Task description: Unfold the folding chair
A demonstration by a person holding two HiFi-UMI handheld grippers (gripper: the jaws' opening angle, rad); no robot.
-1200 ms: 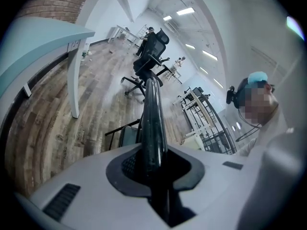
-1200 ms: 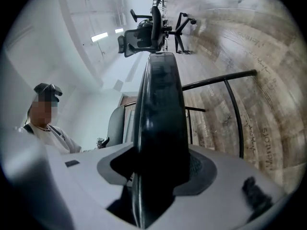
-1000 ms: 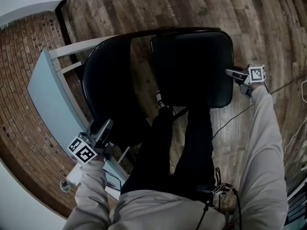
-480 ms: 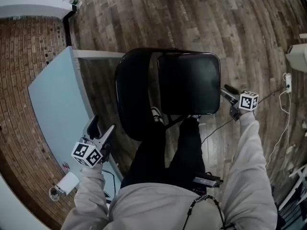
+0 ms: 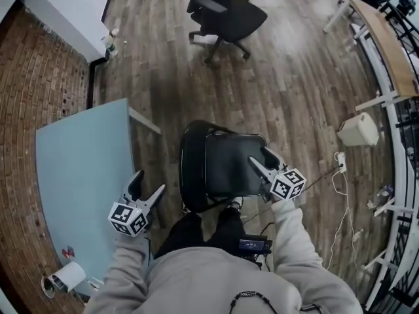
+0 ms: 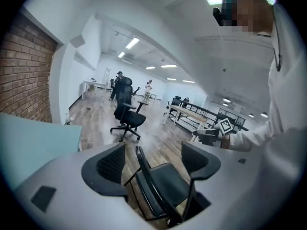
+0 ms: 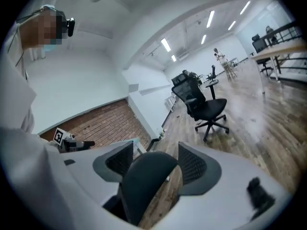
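The black folding chair (image 5: 229,165) stands unfolded on the wood floor just in front of the person's legs, seat level and backrest (image 5: 191,169) upright on its left. My left gripper (image 5: 148,184) hangs left of the chair, apart from it; its jaws are closing slightly with nothing between them. My right gripper (image 5: 260,157) hovers above the seat's right side, open and empty. The left gripper view looks past the left gripper (image 6: 153,158) down at the chair (image 6: 165,188). In the right gripper view the backrest (image 7: 144,183) shows beyond the right gripper (image 7: 154,163).
A teal table (image 5: 78,169) stands left of the chair against a brick wall (image 5: 26,77). A black office chair (image 5: 226,12) is farther out. A white box (image 5: 358,129), floor cables (image 5: 340,182) and a wooden desk (image 5: 383,38) lie right.
Both grippers have risen away from the chair, the right one off the seat's right edge. The left jaws have spread wider. The view now takes in much more of the room.
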